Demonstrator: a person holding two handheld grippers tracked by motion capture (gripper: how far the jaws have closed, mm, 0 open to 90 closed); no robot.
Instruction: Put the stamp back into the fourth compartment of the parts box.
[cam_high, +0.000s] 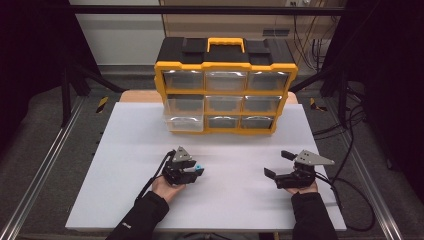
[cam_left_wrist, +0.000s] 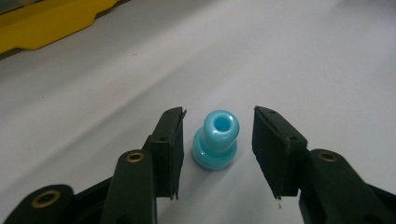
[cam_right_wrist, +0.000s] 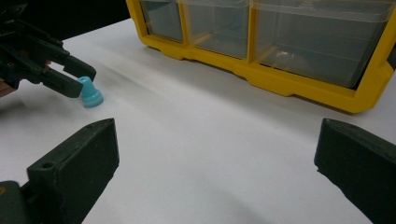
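High view: a white table (cam_high: 125, 200) with a yellow and black drawer organiser (cam_high: 225, 85) standing at its far edge, clear drawers facing the person. One drawer at the organiser's lower left is pulled partly out.

A person's two forearms in dark sleeves come in from the near edge. The left gripper (cam_high: 196, 170) rests left of the table's centre, jaws pointing toward the right side. The right gripper (cam_high: 278, 164) sits well apart from it, near the right edge, jaws pointing left toward the middle.

A small blue plastic piece (cam_high: 199, 168) — shaped like a short spool with a wide round base and a narrower neck — stands on the table at the tip of the left gripper. Its long axis is upright: base flat on the table, neck pointing up, a round hole open at the top.

Left gripper view: the blue plastic piece (cam_left_wrist: 215, 140) stands between the two black pads (cam_left_wrist: 171, 149). The jaws are partly closed around it, yet a slim gap shows on each side — the pads do not press on it.

Right gripper view: the right gripper's own jaws are spread wide with bare table between them. Farther off at upper left, the blue plastic piece (cam_right_wrist: 89, 93) stands upright at the left gripper (cam_right_wrist: 77, 79).
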